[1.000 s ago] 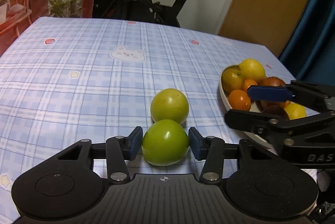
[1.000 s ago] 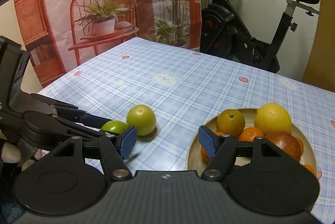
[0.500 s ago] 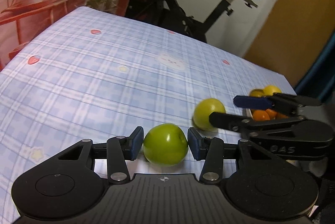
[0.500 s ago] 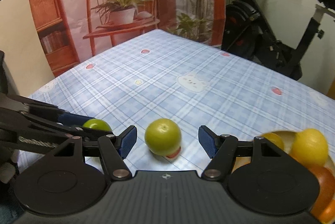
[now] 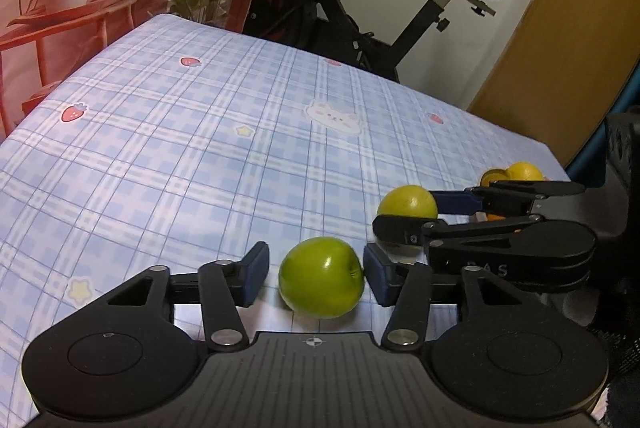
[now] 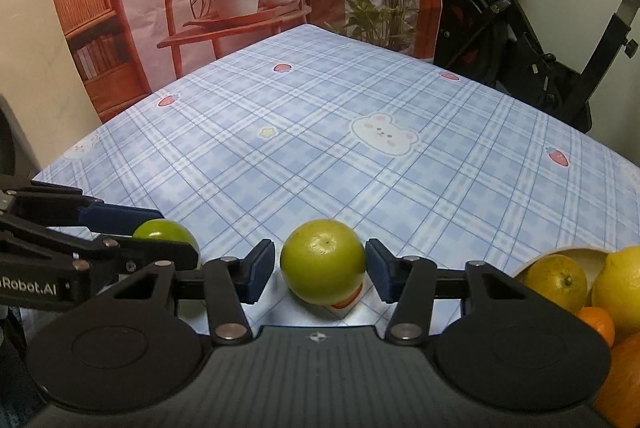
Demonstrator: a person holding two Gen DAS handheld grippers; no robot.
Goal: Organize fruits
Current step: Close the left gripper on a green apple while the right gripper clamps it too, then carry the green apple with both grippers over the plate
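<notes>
Left wrist view first: we've got the left hand-held gripper (image 5: pixel 314 274) spread around the green apple (image 5: pixel 321 276), which sits on the blue plaid counter (image 5: pixel 200 167). Half a second ago both pads hugged it; now the right pad touches and the left pad (image 5: pixel 255 274) stands clear, so the jaws have let go. Just beyond, the right hand-held gripper (image 5: pixel 404 216) has moved in around the yellow-green fruit (image 5: pixel 407 201).

Right wrist view: the right hand-held gripper (image 6: pixel 320 270) is open with the yellow-green fruit (image 6: pixel 323 262) between its pads, right pad about touching, left pad with a small gap. That's tighter than before, when it sat wide on both sides. The bowl (image 6: pixel 580 256) of oranges and lemons (image 6: pixel 618 292) sits at right, the green apple (image 6: pixel 166 232) at left.
</notes>
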